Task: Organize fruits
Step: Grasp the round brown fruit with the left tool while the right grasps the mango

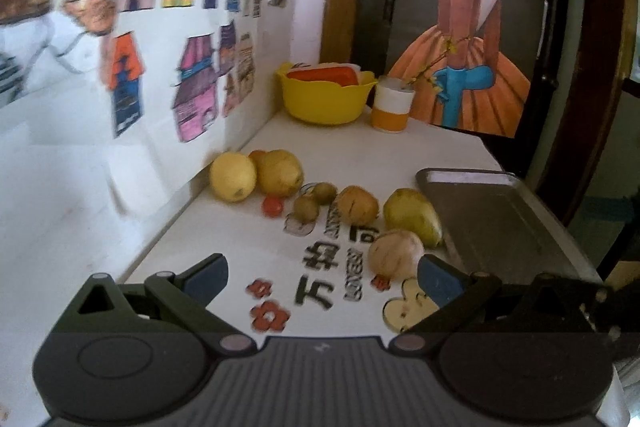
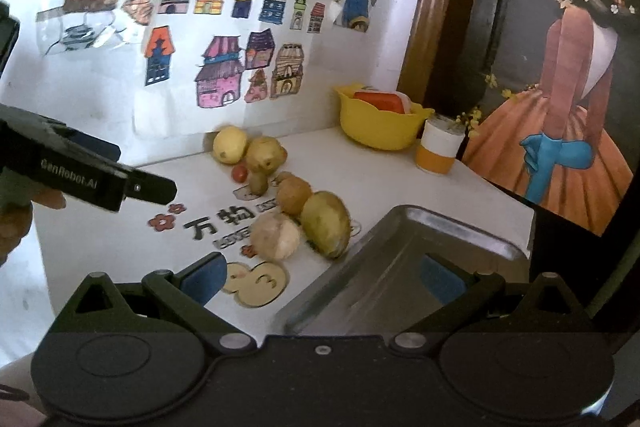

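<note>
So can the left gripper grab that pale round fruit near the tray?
Probably yes. The left hand-held gripper is open, and the pale round fruit sits just ahead by its right finger with nothing between them, though the yellow-green pear crowds it behind.

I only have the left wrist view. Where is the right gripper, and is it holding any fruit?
Observer: The right gripper is open and holds nothing. It hovers at the near corner of the metal tray.
Operator: What's the wooden piece behind my finger?
Observer: The wooden cutout shows whole there. It lies flat, just left of the tray.
Operator: How close am I to the fruit?
Observer: From the side, the left gripper ends short of the small red fruit.
</note>
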Available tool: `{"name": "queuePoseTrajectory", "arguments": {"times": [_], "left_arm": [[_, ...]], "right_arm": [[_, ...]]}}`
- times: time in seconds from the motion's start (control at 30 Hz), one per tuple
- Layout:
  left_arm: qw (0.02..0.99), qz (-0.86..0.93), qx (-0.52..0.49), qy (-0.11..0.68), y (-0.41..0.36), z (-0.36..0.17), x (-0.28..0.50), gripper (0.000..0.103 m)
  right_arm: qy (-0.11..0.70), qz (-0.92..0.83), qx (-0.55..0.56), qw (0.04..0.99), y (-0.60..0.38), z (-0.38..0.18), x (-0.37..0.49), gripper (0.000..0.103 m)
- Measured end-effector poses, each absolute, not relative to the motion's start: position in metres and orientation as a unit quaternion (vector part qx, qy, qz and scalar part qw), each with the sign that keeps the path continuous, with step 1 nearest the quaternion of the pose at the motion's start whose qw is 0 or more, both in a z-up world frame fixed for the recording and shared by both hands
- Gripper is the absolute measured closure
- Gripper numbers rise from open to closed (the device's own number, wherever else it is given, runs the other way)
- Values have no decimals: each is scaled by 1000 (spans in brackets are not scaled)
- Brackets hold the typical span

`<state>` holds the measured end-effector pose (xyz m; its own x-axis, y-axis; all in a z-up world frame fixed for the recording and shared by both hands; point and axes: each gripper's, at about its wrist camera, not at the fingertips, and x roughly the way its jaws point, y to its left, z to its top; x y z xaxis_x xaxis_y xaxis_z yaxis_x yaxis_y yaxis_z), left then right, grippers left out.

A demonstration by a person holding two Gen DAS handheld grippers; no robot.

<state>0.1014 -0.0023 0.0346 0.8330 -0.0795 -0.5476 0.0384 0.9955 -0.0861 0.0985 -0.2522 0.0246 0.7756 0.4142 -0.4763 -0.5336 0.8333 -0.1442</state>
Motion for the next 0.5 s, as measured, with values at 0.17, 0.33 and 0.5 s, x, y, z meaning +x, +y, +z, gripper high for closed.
{"name": "queuePoseTrajectory", "arguments": {"times": [0.17,0.33,0.5], "left_arm": [[953,-70,-37,294,-12,24,125,0],[945,-94,-12,313,-29,11,145,0],[936,-103,-7,335,-38,-2,165,0]], "right_arm": [[225,239,-127,936,-266,35,135,1],[256,258,-102,926,-264,30,175,1],[269,297,-104,910,-247,13,202,1]]}}
